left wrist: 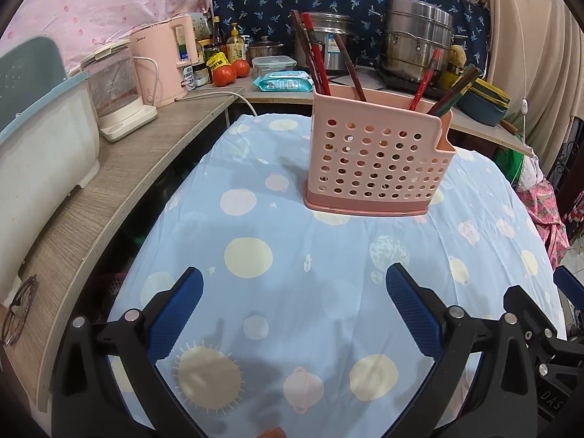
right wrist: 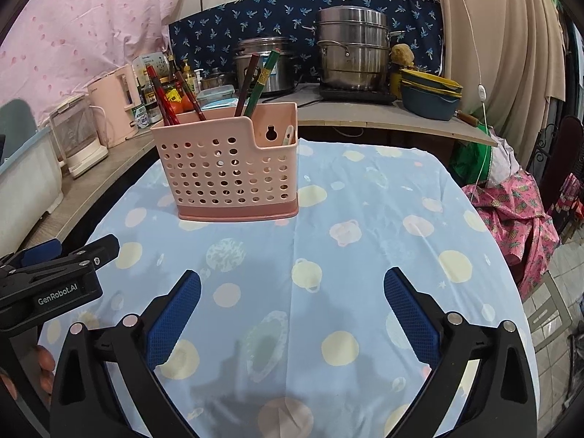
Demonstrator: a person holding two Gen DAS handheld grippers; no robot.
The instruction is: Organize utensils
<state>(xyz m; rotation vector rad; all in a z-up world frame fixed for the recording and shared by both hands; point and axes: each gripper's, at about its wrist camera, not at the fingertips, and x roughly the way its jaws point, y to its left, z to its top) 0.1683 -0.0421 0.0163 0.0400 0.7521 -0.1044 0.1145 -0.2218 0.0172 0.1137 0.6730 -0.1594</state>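
Observation:
A pink perforated utensil holder stands upright on the blue patterned tablecloth. Several red and dark chopsticks lean out of its top, and a pale utensil handle pokes up in its small right compartment. My left gripper hovers over the cloth in front of the holder, open, nothing between its blue pads. My right gripper is likewise open and empty, nearer the table's front. The left gripper also shows at the left edge of the right wrist view.
A wooden counter runs along the left and back, carrying a white tub, a glass kettle, a pink appliance, tomatoes, bottles and steel pots. Stacked bowls sit at the back right. A pink cloth bundle lies beside the table.

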